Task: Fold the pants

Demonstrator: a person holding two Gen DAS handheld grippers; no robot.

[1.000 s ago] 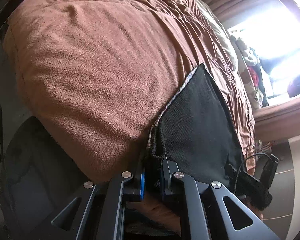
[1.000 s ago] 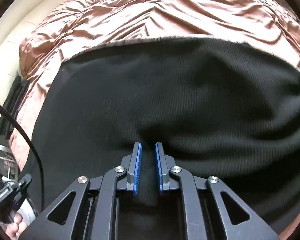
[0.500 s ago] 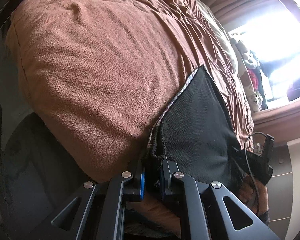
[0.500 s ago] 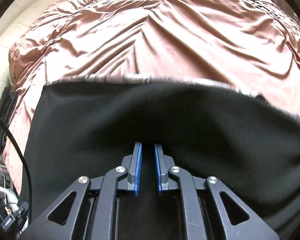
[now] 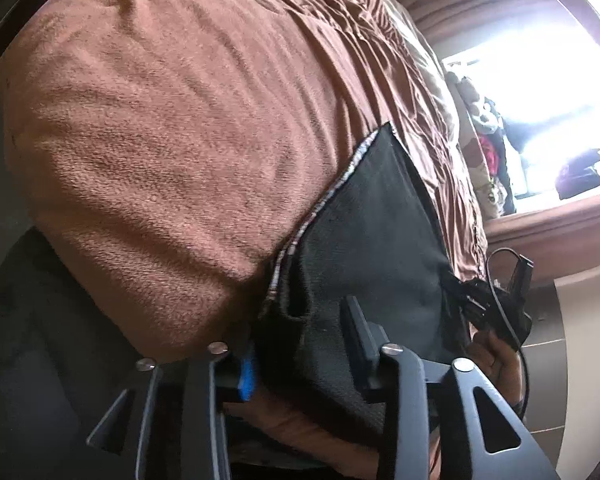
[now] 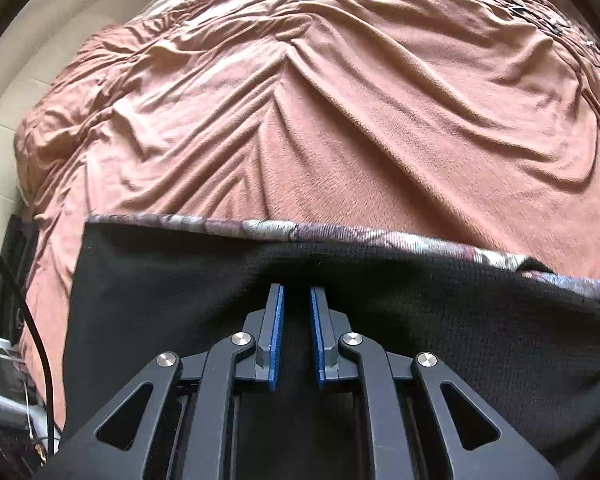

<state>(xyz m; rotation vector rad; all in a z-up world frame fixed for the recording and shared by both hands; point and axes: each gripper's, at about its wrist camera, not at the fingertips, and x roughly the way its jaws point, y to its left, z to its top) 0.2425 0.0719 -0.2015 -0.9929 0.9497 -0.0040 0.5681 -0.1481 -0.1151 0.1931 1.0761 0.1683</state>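
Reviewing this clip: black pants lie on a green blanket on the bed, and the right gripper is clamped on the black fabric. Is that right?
Not quite: the blanket is reddish brown, not green, as the right wrist view shows plainly. The rest holds: the black pants lie on it, and the right gripper is clamped on the black fabric.

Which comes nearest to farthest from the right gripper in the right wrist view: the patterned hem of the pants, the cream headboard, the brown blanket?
1. Patterned hem of the black pants, just beyond the right gripper, which pinches the black fabric.
2. Brown blanket, spread past the hem, centre of view.
3. Cream headboard, far upper left, behind the blanket.
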